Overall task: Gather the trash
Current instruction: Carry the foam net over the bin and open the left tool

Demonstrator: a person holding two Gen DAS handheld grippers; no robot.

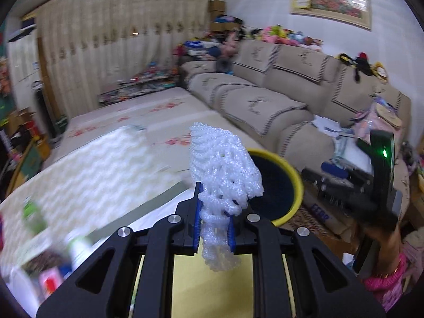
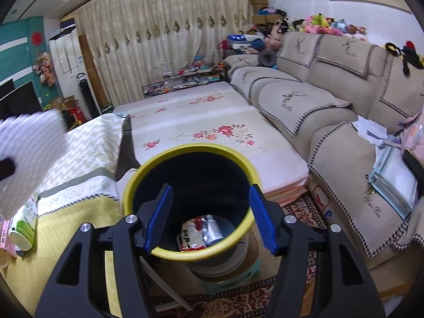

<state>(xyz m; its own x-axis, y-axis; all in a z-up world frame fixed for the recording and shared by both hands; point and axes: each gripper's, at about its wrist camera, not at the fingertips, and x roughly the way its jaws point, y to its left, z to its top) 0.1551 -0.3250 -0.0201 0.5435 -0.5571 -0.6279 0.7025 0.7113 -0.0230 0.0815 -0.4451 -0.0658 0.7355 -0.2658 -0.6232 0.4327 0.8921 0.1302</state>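
Observation:
A white foam net sleeve (image 1: pixel 225 169) stands up between the blue pads of my left gripper (image 1: pixel 214 206), which is shut on its lower part. Just behind it to the right is the dark bin with a yellow rim (image 1: pixel 294 180). In the right wrist view the bin (image 2: pixel 185 148) lies straight below my right gripper (image 2: pixel 210 188), which is open with nothing between its fingers. A red and white wrapper (image 2: pixel 196 233) lies on the bin's bottom. The foam net (image 2: pixel 31 143) shows blurred at the left edge. The right gripper's black body (image 1: pixel 344 182) is held by a hand (image 1: pixel 387 249).
A table with a green and white cloth (image 2: pixel 79 159) borders the bin on the left, with a green and white container (image 2: pixel 23 228) on it. A flowered mat (image 2: pixel 198 116) lies behind the bin. The beige sofa (image 2: pixel 318 106) runs along the right.

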